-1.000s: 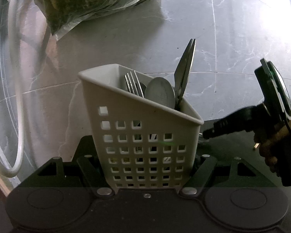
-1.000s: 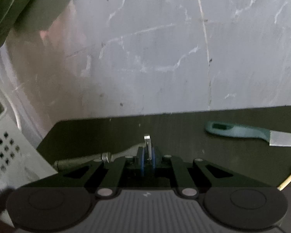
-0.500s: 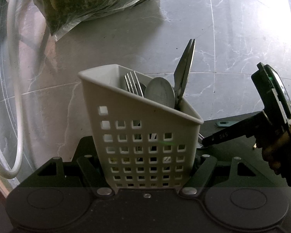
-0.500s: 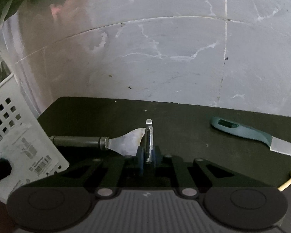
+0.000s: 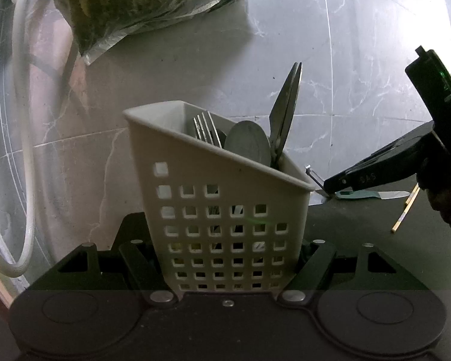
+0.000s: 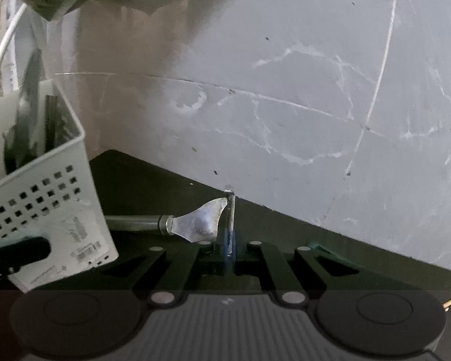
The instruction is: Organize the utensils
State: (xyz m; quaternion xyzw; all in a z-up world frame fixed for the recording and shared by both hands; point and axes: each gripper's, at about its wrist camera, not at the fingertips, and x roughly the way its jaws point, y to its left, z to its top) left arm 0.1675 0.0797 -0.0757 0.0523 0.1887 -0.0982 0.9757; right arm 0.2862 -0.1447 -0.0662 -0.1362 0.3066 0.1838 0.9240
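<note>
Right gripper (image 6: 229, 240) is clamped down to almost nothing on the thin metal head of a steel peeler-type utensil with a dark round handle (image 6: 195, 225); blue pads pinch the blade bar edge-on at lower centre of the right wrist view. The utensil's long axis runs sideways across the jaws, handle pointing to frame left toward the white perforated plastic utensil caddy (image 6: 45, 192), which fills the left edge of that view. Handle tip sits just beside the caddy's near wall, below its rim, so my read is the next move needs lift plus a swing of the handle end up and over the rim, then tip it handle-down into the opening. Left gripper (image 5: 228, 270) grips the caddy across its lower walls, fingers splayed wide against both sides, caddy tilted with the opening leaning away toward frame top. In the left wrist view the right gripper comes in from the right edge, its tip and the peeler head touching or nearly touching the caddy's right corner; can't tell which. Caddy already holds steel forks (image 5: 206, 129), a round spoon bowl (image 5: 246, 147) and closed scissors (image 5: 285, 114) on its right side, so free space looks to be left of the forks. Teal-handled knife (image 5: 366, 194) and wooden chopsticks (image 5: 404, 210) lie on the dark counter, right of frame, not yet collected.
</note>
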